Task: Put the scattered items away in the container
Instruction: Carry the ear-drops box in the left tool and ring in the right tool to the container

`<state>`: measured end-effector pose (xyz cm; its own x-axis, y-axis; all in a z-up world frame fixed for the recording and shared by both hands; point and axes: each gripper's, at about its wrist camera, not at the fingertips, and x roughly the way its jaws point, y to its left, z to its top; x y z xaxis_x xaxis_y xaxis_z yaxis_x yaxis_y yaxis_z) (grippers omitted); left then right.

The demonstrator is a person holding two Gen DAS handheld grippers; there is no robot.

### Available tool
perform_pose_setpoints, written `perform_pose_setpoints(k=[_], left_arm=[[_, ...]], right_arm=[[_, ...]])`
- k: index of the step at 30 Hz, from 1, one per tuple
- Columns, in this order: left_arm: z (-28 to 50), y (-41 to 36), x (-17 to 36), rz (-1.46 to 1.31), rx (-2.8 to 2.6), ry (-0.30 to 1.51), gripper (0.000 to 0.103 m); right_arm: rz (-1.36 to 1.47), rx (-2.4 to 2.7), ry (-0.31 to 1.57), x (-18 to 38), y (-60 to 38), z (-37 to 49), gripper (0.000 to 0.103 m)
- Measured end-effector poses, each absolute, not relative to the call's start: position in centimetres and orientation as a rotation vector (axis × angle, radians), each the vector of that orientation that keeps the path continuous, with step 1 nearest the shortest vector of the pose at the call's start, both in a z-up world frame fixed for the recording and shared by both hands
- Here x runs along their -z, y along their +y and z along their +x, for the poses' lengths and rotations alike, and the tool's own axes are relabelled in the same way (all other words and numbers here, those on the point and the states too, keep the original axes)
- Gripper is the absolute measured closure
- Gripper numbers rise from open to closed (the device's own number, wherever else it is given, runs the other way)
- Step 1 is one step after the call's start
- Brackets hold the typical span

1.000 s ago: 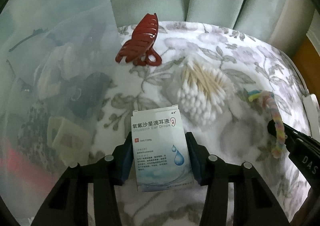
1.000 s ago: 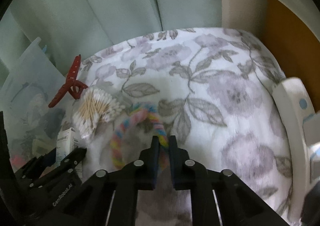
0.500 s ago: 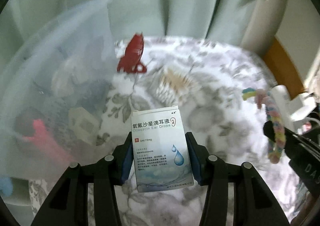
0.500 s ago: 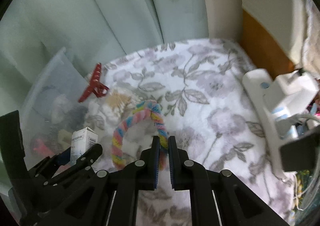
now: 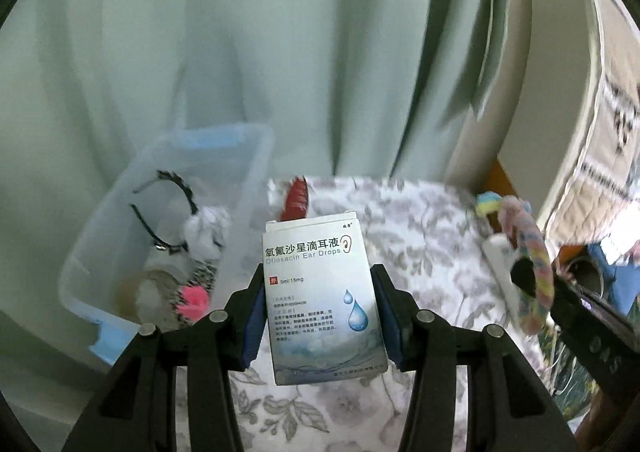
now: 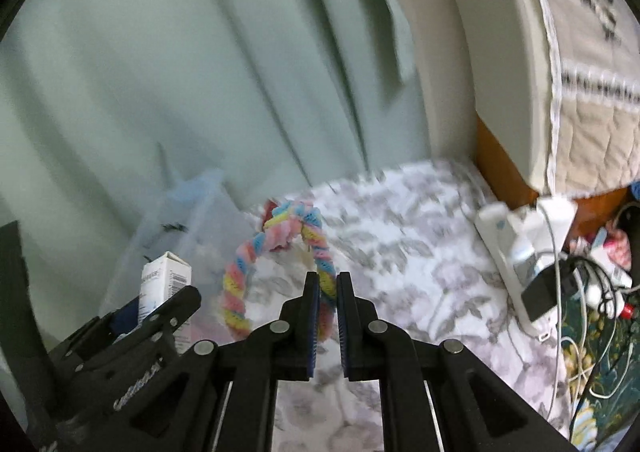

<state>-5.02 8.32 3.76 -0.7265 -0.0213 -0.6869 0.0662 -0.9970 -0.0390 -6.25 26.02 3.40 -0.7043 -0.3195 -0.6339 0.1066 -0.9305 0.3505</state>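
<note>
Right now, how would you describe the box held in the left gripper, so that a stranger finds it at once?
Look at the floral cloth beside the clear plastic bin. Above it, the left gripper clamps a small upright white carton. Unlike the braided pastel ring in the right gripper, it shows blue water drops.

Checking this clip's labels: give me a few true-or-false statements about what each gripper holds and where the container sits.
1. The left gripper is clamped on a white ear-drops carton. True.
2. The right gripper is open and empty. False: it is shut on a pastel twisted fabric headband.
3. The translucent plastic storage bin has nothing in it. False: a black headband and other small items lie inside.
4. The bin sits left of the floral cloth in the left wrist view. True.
5. A dark red hair claw clip lies on the cloth. True.
</note>
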Motion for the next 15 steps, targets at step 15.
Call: perform_pose_setpoints(k=[15], left_arm=[[-0.6, 3.0, -6.8, 0.994, 2.891, 0.268, 0.052]], right_arm=[[0.907, 2.687, -0.286, -8.7, 21.0, -1.6, 0.093]])
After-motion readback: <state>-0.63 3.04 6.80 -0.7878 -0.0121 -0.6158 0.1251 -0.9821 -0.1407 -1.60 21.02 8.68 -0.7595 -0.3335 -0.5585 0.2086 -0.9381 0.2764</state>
